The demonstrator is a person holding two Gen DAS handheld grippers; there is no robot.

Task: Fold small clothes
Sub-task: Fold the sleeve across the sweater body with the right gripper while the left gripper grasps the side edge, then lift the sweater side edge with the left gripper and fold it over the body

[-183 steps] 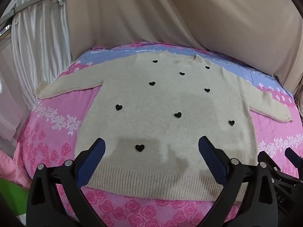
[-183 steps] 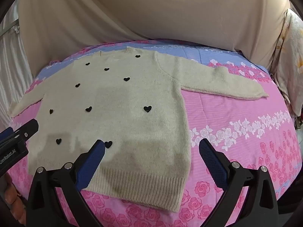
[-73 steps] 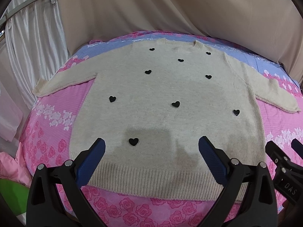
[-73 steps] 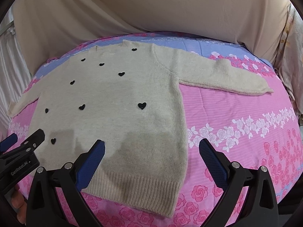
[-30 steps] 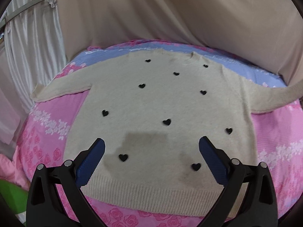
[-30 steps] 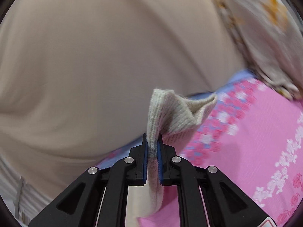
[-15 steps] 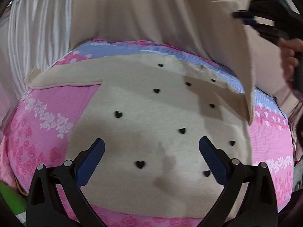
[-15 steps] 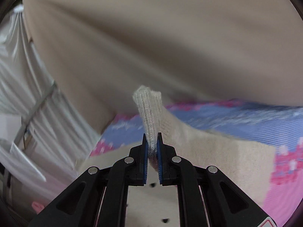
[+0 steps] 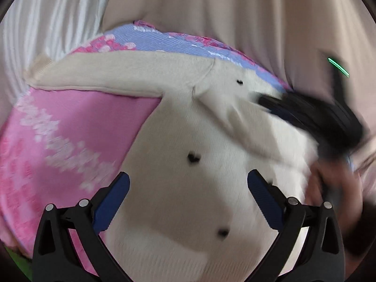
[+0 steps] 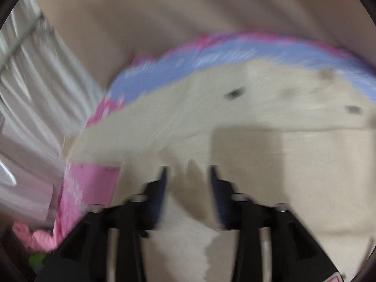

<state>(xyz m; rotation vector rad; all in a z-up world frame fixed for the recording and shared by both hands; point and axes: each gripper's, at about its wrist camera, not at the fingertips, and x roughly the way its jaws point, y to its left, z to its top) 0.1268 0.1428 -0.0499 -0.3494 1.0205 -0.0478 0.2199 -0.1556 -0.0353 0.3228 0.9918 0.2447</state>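
Sweater [image 9: 188, 141]: flat on the pink bedspread [image 9: 77, 122], one sleeve folded across its chest.
Left gripper [image 9: 188, 188]: jaws wide, empty.
Right gripper [image 10: 188, 178]: jaws just opened, sleeve end loose between them.
Left view only: right gripper's blurred body.

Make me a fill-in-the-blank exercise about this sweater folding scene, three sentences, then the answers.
1. The cream sweater is dotted with small black ____ shapes.
2. The sweater lies on a floral bedsheet that is mostly ____ in colour.
3. The jaws of the left gripper stand ____, with nothing clamped between them.

Missing words: heart; pink; open
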